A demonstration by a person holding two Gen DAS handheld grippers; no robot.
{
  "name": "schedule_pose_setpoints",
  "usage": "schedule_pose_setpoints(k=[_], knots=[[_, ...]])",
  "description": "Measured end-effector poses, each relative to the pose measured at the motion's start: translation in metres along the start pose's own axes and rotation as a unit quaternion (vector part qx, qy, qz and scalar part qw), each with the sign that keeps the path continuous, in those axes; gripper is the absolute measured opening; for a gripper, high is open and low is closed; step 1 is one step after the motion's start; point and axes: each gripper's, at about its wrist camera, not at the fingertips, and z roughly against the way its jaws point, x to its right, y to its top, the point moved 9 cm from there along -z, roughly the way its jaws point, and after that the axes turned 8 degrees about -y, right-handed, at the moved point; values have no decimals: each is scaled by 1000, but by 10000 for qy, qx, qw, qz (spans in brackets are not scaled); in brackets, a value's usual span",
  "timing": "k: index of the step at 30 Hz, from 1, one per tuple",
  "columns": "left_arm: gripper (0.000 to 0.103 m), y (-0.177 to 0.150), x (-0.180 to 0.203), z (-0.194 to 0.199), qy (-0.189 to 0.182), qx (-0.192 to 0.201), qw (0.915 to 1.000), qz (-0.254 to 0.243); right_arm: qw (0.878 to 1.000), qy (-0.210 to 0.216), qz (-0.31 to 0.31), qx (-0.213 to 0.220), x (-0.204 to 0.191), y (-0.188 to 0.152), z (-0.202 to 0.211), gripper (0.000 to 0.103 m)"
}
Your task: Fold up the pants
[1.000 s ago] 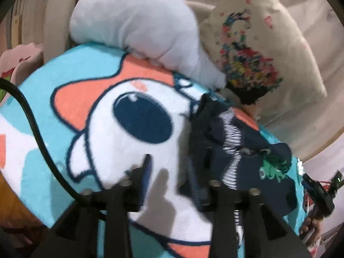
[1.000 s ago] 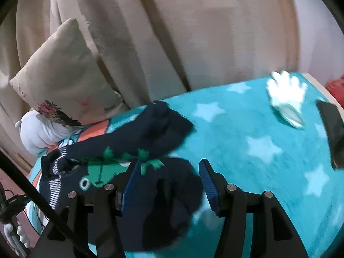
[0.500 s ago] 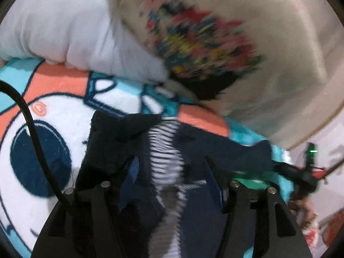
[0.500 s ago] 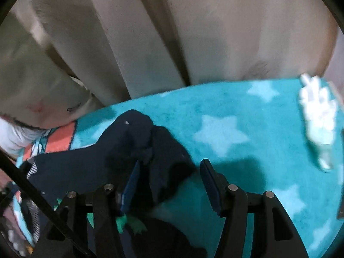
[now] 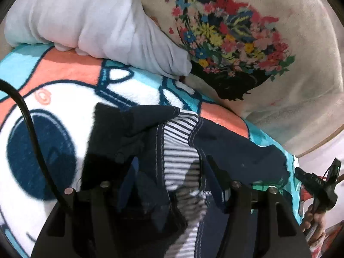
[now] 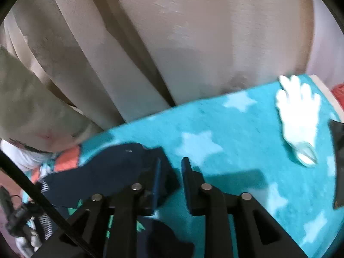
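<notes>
Navy pants (image 5: 236, 150) with a striped waistband lining (image 5: 180, 142) lie crumpled on a cartoon blanket (image 5: 53, 107). My left gripper (image 5: 172, 169) is low over the waistband, jaws wide apart, the striped band running between them with no pad visibly pressing. In the right wrist view a navy pant leg (image 6: 120, 163) ends in a hem corner under my right gripper (image 6: 171, 172). Its jaws are closing, with the hem corner against the left pad and turquoise blanket (image 6: 236, 129) showing in the narrow gap. Green print on the pants (image 6: 140, 225) shows below.
A white pillow (image 5: 96, 21) and a floral cushion (image 5: 225, 32) lie just behind the waistband. Beige curtains (image 6: 172, 43) hang behind the bed. A white glove (image 6: 298, 116) and a dark flat object (image 6: 338, 150) lie on the blanket at the right. A hand (image 5: 314, 221) holds the other gripper.
The left gripper moved from the blanket's cartoon eye over onto the striped waistband and its jaws widened. The right gripper moved from mid-pants to the leg's hem and its jaws narrowed.
</notes>
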Motion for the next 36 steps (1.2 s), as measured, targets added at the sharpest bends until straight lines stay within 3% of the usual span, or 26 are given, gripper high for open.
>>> schedule_pose_setpoints(k=[1, 6, 13, 15, 19, 21, 25, 27, 29, 31, 34, 36], knots=[[62, -1, 1, 9, -20, 59, 10000, 15, 10000, 34, -28, 22, -1, -2, 4, 50], [67, -7, 1, 61, -130, 563, 9983, 25, 9970, 164, 584, 475, -40, -9, 37, 52], [68, -21, -13, 101, -110, 855, 9962, 91, 9739, 1452, 1744, 0, -165, -45, 40, 52], [68, -24, -17, 107, -48, 905, 9959, 47, 9647, 1610, 2063, -300, -203, -56, 27, 52], [68, -29, -22, 115, 2, 985, 9951, -75, 9534, 1112, 2657, -895, -259, -79, -21, 52], [68, -30, -26, 114, -32, 966, 9953, -72, 9457, 958, 2816, -1310, -278, -91, -44, 41], [68, -28, -36, 104, -37, 883, 9961, 19, 9484, 439, 2977, -1001, -305, -80, -67, 45], [68, -29, -38, 102, -55, 857, 9963, 40, 9502, 375, 2965, -886, -313, -75, -72, 52], [68, -29, -39, 104, -83, 842, 9964, 49, 9508, 452, 2950, -831, -316, -72, -70, 53], [68, -29, -42, 108, -72, 855, 9963, 51, 9580, 895, 2628, -721, -307, -62, -47, 53], [68, -30, -45, 112, -7, 829, 9966, 23, 9657, 1310, 2205, -403, -267, -52, 0, 54], [68, -32, -47, 111, 14, 788, 9969, 27, 9710, 1316, 1990, -179, -221, -55, 30, 56]])
